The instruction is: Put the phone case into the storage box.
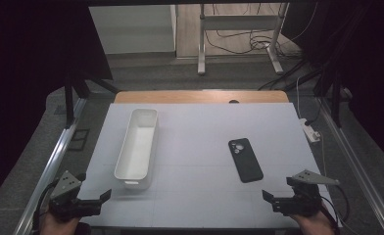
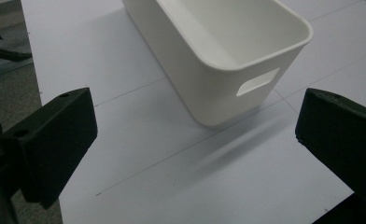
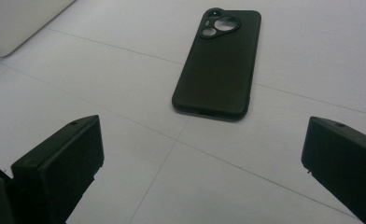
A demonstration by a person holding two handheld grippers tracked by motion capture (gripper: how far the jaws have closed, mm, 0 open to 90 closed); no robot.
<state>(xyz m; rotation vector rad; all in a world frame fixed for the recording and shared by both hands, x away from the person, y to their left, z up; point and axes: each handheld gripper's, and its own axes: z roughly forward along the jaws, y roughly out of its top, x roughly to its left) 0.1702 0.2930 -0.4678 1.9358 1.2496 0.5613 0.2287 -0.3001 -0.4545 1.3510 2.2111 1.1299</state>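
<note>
From the high view we see a white table with a long white bin lying lengthwise on its left half and a black phone lying face down, well apart from the bin on its right side. We take the bin as our landmark. The left gripper sits at the table's near edge, just short of the bin's near end and a little to its left; the right gripper sits at the same near edge, far to the bin's right and just short of the phone.

The high view alone gives us the whole layout, the wooden strip beyond the bin's far end, and the floor with a metal stand and cables behind it. It also shows the bin's interior from end to end, bare and white, with nothing in it.

The left gripper view brings us close to the bin's near end wall, where we make out a slot handle cut through it. Here the left gripper has its jaws spread wide, with bare table between them and nothing held.

The right gripper view shows us the phone with its camera cluster at the far end, and a corner of the bin up at the left. The right gripper likewise stands with jaws wide apart, gripping nothing, the phone just beyond them.
</note>
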